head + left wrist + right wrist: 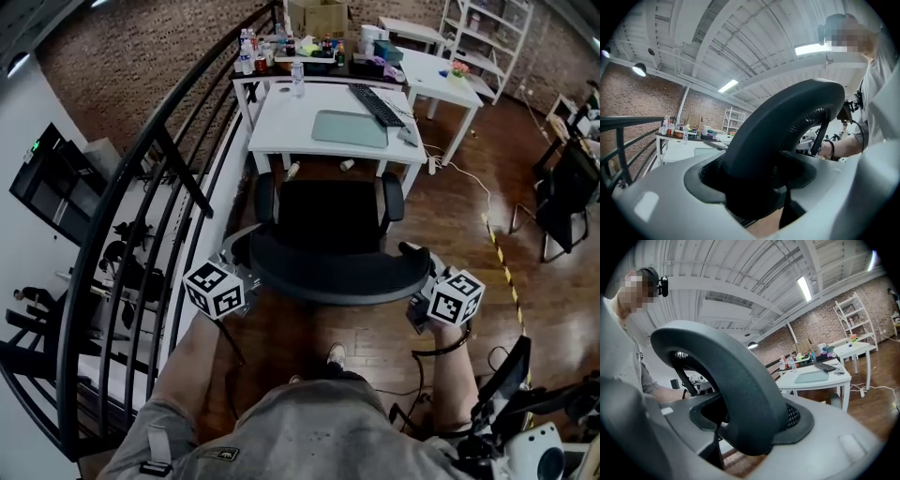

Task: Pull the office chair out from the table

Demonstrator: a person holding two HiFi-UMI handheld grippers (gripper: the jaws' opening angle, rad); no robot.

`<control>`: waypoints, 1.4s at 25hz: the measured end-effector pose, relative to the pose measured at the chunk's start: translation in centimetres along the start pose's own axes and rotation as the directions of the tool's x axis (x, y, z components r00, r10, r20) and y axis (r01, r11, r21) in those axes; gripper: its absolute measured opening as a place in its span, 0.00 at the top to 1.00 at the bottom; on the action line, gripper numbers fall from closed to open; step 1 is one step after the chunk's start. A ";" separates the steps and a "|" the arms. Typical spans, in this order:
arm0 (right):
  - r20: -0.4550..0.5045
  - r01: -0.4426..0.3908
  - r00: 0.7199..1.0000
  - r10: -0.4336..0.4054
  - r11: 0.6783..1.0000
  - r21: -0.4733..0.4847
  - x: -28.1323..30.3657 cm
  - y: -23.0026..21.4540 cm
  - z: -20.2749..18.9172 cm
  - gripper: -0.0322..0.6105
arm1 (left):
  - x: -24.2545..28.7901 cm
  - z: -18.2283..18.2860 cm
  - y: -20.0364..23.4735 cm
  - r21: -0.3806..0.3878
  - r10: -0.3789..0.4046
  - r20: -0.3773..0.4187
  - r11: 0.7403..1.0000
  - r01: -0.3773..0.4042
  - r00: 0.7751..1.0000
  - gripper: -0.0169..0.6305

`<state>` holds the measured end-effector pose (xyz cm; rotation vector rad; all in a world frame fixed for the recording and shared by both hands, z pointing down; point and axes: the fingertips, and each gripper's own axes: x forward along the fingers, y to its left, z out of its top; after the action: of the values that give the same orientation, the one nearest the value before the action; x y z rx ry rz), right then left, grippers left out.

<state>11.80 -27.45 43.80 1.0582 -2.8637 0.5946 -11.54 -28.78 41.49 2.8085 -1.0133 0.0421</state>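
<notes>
The black office chair [328,220] stands a short way out from the white table [281,122], its seat facing the table. Its curved backrest rim [337,274] is nearest me. My left gripper [246,274] is shut on the rim's left end, and my right gripper [420,281] is shut on the right end. In the left gripper view the backrest rim [787,126] arches up out of the left gripper [757,187], filling the gap between its jaws. The right gripper view shows the same: the backrest rim [736,380] sits in the right gripper [745,430].
A black metal railing [159,206] runs along the left, close to the chair. On the table lie a keyboard [377,105] and a green mat [350,128]. A second white table [441,70] stands at the back right; another black chair [567,192] is at the far right. A cable [469,178] trails over the wooden floor.
</notes>
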 end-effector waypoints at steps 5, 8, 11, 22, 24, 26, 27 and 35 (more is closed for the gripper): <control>0.006 0.012 1.000 -0.012 1.000 0.002 -1.6 3.5 -1.3 0.50 | -3.1 -0.3 -2.0 -0.003 -0.012 -0.003 1.000 0.012 1.000 0.45; 0.008 0.021 1.000 -0.021 1.000 0.006 -2.6 5.3 -2.2 0.50 | -4.7 -0.6 -3.3 -0.005 -0.020 -0.003 1.000 0.020 1.000 0.45; 0.012 0.034 0.999 -0.034 0.999 0.010 -3.6 7.3 -3.1 0.49 | -6.5 -1.0 -4.4 -0.007 -0.033 -0.006 0.999 0.033 0.999 0.45; 0.006 0.047 0.999 -0.047 0.999 0.021 -6.7 12.3 -5.7 0.49 | -10.8 -2.1 -8.3 -0.016 -0.071 -0.003 0.997 0.071 0.997 0.46; 0.005 0.047 0.999 -0.047 0.999 0.023 -7.2 12.9 -6.1 0.49 | -11.3 -2.3 -8.9 -0.016 -0.076 -0.003 0.997 0.076 0.997 0.47; 0.004 0.046 0.999 -0.046 0.999 0.025 -7.8 13.5 -6.6 0.49 | -12.0 -2.5 -9.7 -0.016 -0.077 -0.003 0.997 0.077 0.997 0.47; 0.003 0.045 0.999 -0.045 0.999 0.026 -8.2 13.9 -6.8 0.49 | -12.3 -2.6 -10.2 -0.017 -0.076 -0.002 0.997 0.076 0.997 0.47; 0.001 0.007 1.000 -0.007 1.000 0.012 -11.3 16.8 -8.3 0.50 | -15.1 -3.4 -14.1 -0.013 -0.035 0.013 0.999 0.035 0.999 0.46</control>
<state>9.02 -5.74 43.93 1.0709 -2.8598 0.6108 -14.11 -8.04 41.70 2.8171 -0.9630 0.0127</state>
